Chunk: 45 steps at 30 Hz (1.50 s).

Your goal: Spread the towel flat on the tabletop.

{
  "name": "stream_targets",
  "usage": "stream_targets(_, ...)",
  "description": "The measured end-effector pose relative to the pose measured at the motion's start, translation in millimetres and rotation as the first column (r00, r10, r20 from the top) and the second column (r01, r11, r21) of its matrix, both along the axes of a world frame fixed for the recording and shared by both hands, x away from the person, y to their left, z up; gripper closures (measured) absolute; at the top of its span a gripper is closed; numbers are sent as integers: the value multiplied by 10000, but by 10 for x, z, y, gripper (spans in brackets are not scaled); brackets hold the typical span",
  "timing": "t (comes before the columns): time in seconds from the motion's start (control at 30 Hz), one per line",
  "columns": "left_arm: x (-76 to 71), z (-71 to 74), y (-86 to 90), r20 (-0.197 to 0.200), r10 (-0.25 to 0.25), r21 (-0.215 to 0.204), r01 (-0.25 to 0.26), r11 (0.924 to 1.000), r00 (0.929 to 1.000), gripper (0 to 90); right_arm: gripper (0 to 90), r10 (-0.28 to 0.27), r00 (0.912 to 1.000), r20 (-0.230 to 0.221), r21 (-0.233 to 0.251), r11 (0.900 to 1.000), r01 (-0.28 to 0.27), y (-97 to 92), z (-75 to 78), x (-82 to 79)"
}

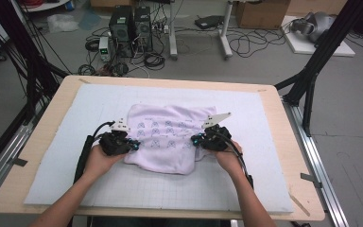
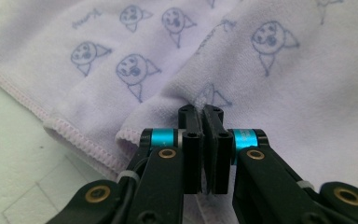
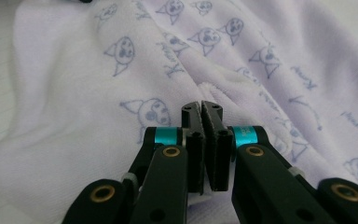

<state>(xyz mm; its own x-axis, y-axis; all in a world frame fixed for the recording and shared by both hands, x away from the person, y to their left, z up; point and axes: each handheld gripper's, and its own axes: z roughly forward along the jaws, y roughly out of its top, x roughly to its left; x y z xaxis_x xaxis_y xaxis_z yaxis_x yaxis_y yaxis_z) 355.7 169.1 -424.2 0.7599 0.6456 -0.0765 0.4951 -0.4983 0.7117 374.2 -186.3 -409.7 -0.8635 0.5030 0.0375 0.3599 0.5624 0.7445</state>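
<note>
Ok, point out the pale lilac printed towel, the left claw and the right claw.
Pale lilac printed terry towel [image 1: 168, 125]: high view, middle of its top layer.
Left claw [image 2: 204, 112]: left gripper view, between its shut tips.
Right claw [image 3: 202, 108]: right gripper view, between its shut tips.

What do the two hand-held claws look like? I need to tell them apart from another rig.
Both are alike: the left claw and right claw have black jaws, turquoise metal collars and brass-coloured rivets. In the high view each carries a pale three-cornered plate and trails a black cable. The person's forearms are bare, with no sleeves or gloves.
</note>
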Motion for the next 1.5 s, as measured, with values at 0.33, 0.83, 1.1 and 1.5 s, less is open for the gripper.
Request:
stream_targets(0.33, -184, 242, 194, 714, 82, -525, -44, 9986, 9974, 603, 726, -186, 9950, 979, 711, 9974, 116, -178, 223, -299)
stream_targets(0.83, -129, -26, 34, 204, -662, -86, 664, 9978, 9976, 710, 682, -746, 9961, 472, -232, 9969, 757, -182, -194, -458)
stream_targets(1.1, -178, 86, 184, 351, -525, -403, 539, 9977, 9980, 860, 847, -545, 9976, 423, 124, 9985, 541, -328, -98, -465)
stream_targets(1.5, -88, 66, 344, 406, 280, -187, -272, 9995, 9988, 862, 849, -1539, 9856, 695, -320, 9872, 1564, -869, 169, -360)
